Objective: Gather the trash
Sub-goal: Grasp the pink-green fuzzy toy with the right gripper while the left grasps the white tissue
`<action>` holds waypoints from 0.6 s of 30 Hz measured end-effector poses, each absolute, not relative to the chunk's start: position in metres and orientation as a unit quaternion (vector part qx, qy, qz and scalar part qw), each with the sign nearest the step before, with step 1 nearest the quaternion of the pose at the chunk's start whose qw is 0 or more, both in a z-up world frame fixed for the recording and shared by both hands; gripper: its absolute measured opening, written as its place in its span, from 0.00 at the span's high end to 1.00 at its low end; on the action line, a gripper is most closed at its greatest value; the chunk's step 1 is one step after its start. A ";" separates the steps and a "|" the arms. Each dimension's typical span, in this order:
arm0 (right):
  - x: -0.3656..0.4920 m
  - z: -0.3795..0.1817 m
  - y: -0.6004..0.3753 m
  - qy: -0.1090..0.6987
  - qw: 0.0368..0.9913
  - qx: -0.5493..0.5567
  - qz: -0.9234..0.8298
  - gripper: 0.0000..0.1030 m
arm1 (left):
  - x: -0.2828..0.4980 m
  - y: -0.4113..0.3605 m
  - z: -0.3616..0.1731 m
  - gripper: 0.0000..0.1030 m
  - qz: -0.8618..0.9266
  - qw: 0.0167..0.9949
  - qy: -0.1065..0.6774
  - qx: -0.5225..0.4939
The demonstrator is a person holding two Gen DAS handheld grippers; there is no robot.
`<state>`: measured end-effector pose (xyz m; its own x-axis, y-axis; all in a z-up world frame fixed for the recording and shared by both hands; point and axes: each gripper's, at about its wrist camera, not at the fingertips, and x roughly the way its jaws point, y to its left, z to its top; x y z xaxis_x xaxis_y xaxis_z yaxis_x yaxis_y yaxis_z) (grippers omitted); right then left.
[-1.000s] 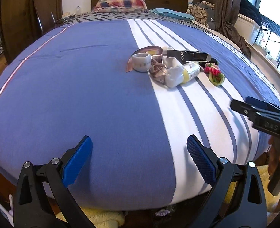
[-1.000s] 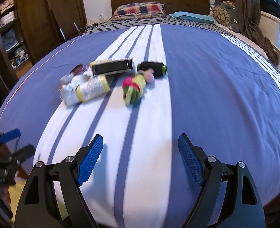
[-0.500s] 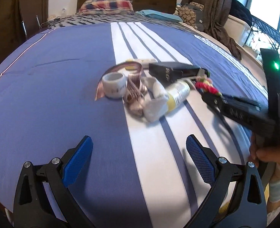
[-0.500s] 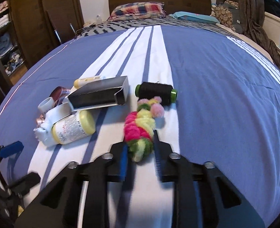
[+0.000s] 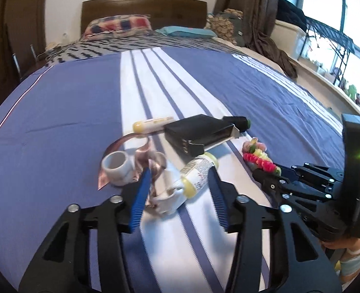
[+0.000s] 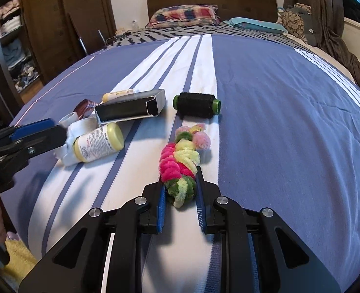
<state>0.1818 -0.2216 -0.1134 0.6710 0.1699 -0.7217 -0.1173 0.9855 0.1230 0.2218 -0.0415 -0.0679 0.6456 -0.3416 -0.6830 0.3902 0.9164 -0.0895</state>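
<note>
**Both grippers at the pile on the bed**

In the right wrist view, the right gripper sits at lower centre, its blue pads closed against the near end of the fuzzy braid, which lies on the white stripe of the bedspread. In the left wrist view, the left gripper is at lower centre, fingers partly open around the white cloth and the near end of the bottle, not yet pressing them. A black box lies just above.
</note>
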 end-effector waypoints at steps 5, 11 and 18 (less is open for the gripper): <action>0.177 -0.113 -0.225 0.396 0.914 0.037 0.082 0.79 | 0.225 -0.045 -0.075 0.79 -0.205 0.903 0.375 0.045; 0.175 -0.112 -0.224 0.396 0.914 0.033 0.079 0.79 | 0.228 -0.046 -0.080 0.84 -0.187 0.901 0.388 0.060; 0.168 -0.110 -0.225 0.397 0.914 0.035 0.077 0.79 | 0.222 -0.045 -0.082 0.84 -0.186 0.899 0.392 0.058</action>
